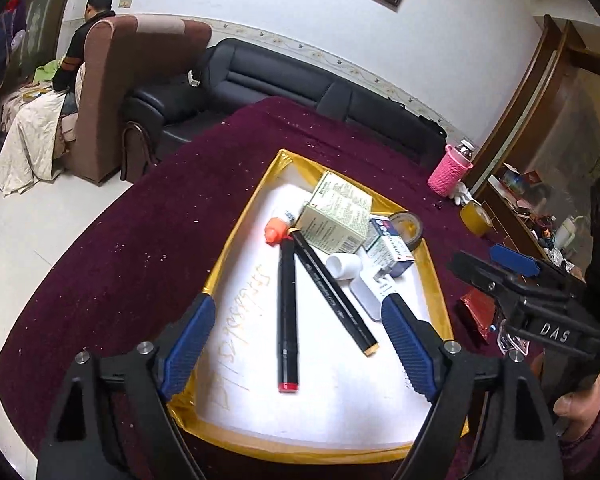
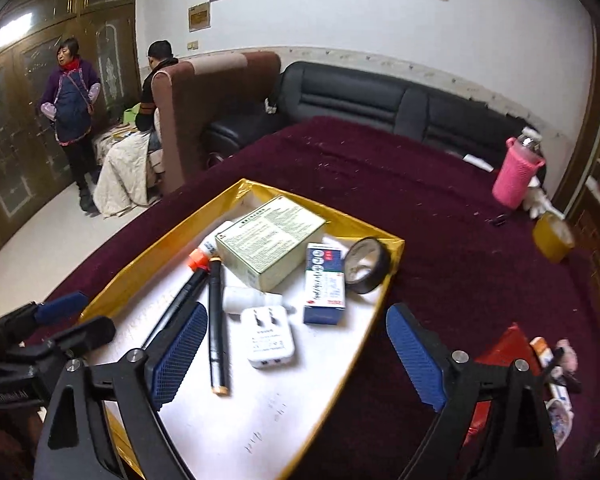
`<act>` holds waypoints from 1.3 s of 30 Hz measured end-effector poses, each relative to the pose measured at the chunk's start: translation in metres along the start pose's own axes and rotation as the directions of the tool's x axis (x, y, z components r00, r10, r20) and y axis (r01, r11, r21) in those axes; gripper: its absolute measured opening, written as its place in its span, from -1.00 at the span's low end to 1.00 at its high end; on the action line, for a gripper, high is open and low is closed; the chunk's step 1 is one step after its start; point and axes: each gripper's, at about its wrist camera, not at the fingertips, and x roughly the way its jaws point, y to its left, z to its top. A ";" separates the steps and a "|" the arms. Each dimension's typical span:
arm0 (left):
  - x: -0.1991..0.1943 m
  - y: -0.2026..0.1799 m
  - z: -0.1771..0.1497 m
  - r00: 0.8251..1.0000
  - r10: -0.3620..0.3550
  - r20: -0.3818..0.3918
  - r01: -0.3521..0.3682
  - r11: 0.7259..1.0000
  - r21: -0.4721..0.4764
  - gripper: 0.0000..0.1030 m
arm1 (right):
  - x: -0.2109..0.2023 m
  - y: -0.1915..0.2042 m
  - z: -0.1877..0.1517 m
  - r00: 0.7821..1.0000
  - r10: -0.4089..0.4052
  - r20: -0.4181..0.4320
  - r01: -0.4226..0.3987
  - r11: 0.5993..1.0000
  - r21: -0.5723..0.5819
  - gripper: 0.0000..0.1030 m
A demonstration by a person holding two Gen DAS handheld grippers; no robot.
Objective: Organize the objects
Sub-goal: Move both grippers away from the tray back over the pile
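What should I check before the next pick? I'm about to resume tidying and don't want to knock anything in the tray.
1. Left gripper open and holding nothing: ok.
2. Right gripper open and holding nothing: ok.
3. Items left outside the yellow-edged tray: red packet and yellow tape roll still on the cloth: not ok.
4. Free white floor in the tray's near part: ok.
5. Two markers lie crossed at their far ends: not ok for a clean single grasp.
6. Black tape roll stable against the rim: cannot tell.
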 end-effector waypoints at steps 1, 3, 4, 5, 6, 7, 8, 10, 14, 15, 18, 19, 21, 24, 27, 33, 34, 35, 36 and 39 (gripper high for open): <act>-0.002 -0.003 0.000 1.000 0.001 0.004 -0.001 1.000 0.007 0.64 | -0.002 -0.001 -0.002 1.000 -0.009 0.007 0.009 1.000 -0.002 0.86; -0.004 -0.011 0.000 1.000 0.004 0.011 -0.004 1.000 0.026 0.65 | -0.008 -0.005 -0.006 0.999 -0.033 0.022 0.033 0.999 -0.004 0.88; -0.006 -0.015 0.000 1.000 0.005 0.015 -0.006 0.999 0.035 0.65 | -0.010 -0.006 -0.007 0.999 -0.038 0.027 0.038 0.999 -0.003 0.89; -0.007 -0.019 -0.001 1.000 0.007 0.019 -0.007 0.999 0.045 0.65 | -0.012 -0.008 -0.009 0.998 -0.044 0.033 0.044 0.999 -0.002 0.90; -0.009 -0.023 -0.001 1.000 0.008 0.023 -0.009 0.999 0.053 0.65 | -0.015 -0.012 -0.011 0.998 -0.054 0.038 0.054 0.999 0.003 0.91; -0.010 -0.028 -0.001 1.000 0.010 0.029 -0.012 0.998 0.062 0.65 | -0.016 -0.014 -0.013 0.997 -0.061 0.040 0.060 0.998 0.006 0.91; -0.012 -0.033 -0.001 0.999 0.012 0.036 -0.015 0.997 0.072 0.65 | -0.019 -0.017 -0.015 0.997 -0.069 0.043 0.069 0.998 0.014 0.91; -0.014 -0.041 -0.001 0.999 0.018 0.046 -0.023 0.995 0.093 0.66 | -0.024 -0.023 -0.018 0.996 -0.077 0.049 0.075 0.997 0.029 0.92; -0.016 -0.057 -0.001 0.998 0.029 0.055 -0.035 0.992 0.123 0.69 | -0.035 -0.040 -0.025 0.994 -0.090 0.063 0.085 0.994 0.065 0.92; -0.017 -0.062 -0.002 0.998 0.029 0.058 -0.037 0.991 0.131 0.71 | -0.038 -0.044 -0.027 0.993 -0.092 0.067 0.087 0.993 0.077 0.93; -0.018 -0.074 -0.003 0.998 0.029 0.064 -0.039 0.986 0.160 0.73 | -0.047 -0.056 -0.032 0.992 -0.095 0.081 0.087 0.991 0.103 0.93; -0.018 -0.079 -0.003 0.997 0.029 0.067 -0.040 0.984 0.173 0.74 | -0.051 -0.059 -0.034 0.991 -0.099 0.086 0.089 0.990 0.111 0.94; -0.018 -0.090 -0.005 0.997 0.027 0.068 -0.040 0.979 0.198 0.74 | -0.057 -0.066 -0.037 0.990 -0.107 0.096 0.095 0.988 0.122 0.95; -0.015 -0.105 -0.007 0.998 0.021 0.060 -0.034 0.972 0.231 0.75 | -0.066 -0.076 -0.042 0.986 -0.127 0.109 0.112 0.985 0.134 0.96; -0.014 -0.120 -0.010 0.998 0.015 0.054 -0.029 0.965 0.262 0.75 | -0.072 -0.085 -0.047 0.983 -0.143 0.117 0.125 0.981 0.148 0.97; -0.009 -0.146 -0.017 0.999 0.003 0.032 -0.013 0.949 0.316 0.75 | -0.078 -0.104 -0.056 0.981 -0.163 0.110 0.142 0.974 0.179 0.98; -0.009 -0.148 -0.018 1.000 0.002 0.029 -0.011 0.947 0.320 0.75 | -0.078 -0.106 -0.057 0.980 -0.165 0.109 0.143 0.973 0.183 0.98; -0.007 -0.151 -0.019 1.000 0.002 0.024 -0.010 0.945 0.328 0.75 | -0.079 -0.108 -0.059 0.980 -0.167 0.108 0.145 0.971 0.188 0.98; -0.007 -0.154 -0.020 1.000 0.002 0.021 -0.009 0.943 0.332 0.75 | -0.079 -0.112 -0.060 0.980 -0.170 0.107 0.147 0.970 0.195 0.98; -0.005 -0.162 -0.023 1.000 -0.001 0.013 -0.003 0.937 0.348 0.75 | -0.081 -0.118 -0.063 0.979 -0.173 0.104 0.148 0.967 0.207 0.98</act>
